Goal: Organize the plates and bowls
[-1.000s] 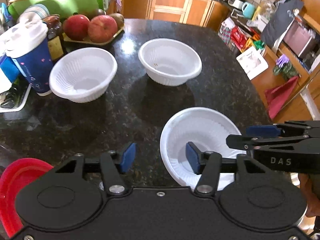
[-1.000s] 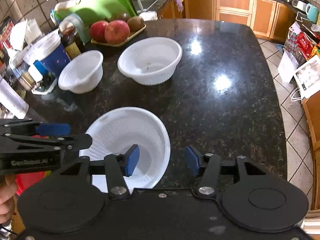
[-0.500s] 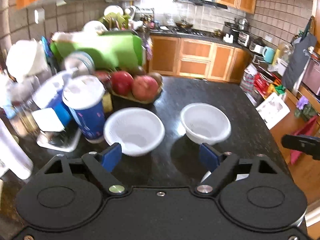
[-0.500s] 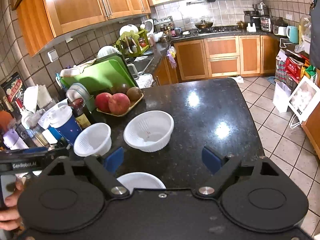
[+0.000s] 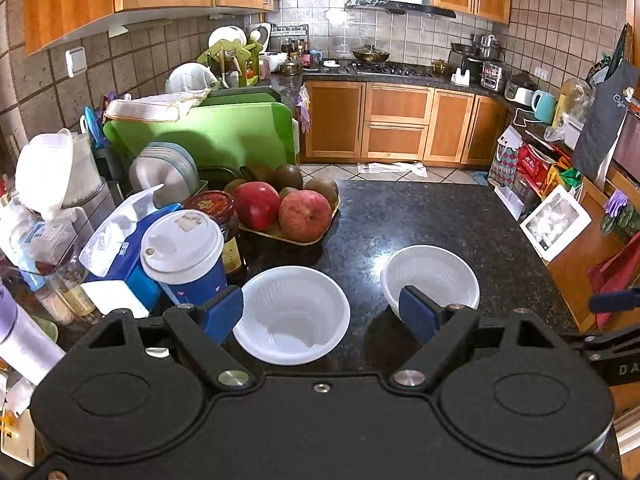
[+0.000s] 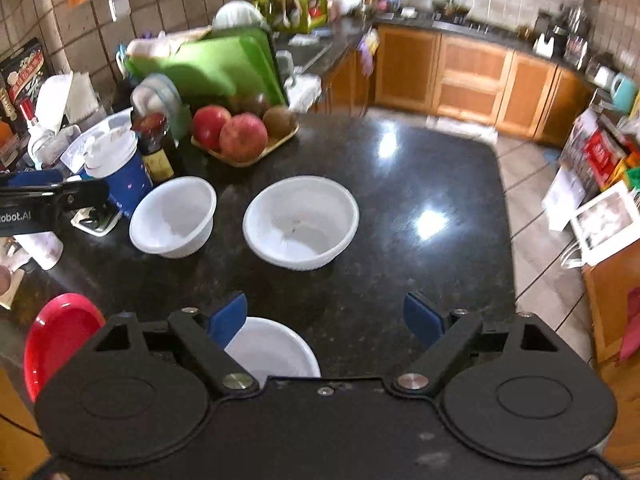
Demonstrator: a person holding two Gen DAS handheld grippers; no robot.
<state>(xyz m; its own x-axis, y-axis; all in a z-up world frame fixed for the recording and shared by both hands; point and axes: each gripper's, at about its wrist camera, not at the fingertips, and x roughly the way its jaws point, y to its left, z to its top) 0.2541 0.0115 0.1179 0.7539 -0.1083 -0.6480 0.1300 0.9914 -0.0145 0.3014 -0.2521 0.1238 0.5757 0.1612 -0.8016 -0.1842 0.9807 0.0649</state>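
Observation:
Three white plastic bowls stand on the black granite counter (image 6: 420,168). The left bowl (image 5: 292,314) (image 6: 173,216) sits by a blue cup. The middle bowl (image 5: 434,278) (image 6: 301,221) stands right of it. A third bowl (image 6: 272,350) lies near the front edge, partly hidden under my right gripper. My left gripper (image 5: 322,314) hangs open above the counter with nothing between its blue pads. My right gripper (image 6: 326,318) is open too, empty, above the near bowl. A red plate (image 6: 60,338) lies at the front left edge.
A tray of apples and kiwis (image 5: 288,210) stands behind the bowls. A blue lidded cup (image 5: 182,254), a dark jar (image 5: 218,216), a tissue box (image 5: 116,248) and green cutting boards (image 5: 216,136) crowd the left side. The counter's right edge drops to a tiled floor (image 6: 548,280).
Both grippers opened wide and let go of the near white bowl, then rose and tilted up. The near bowl has slid out of the left view and lies low in the right one.

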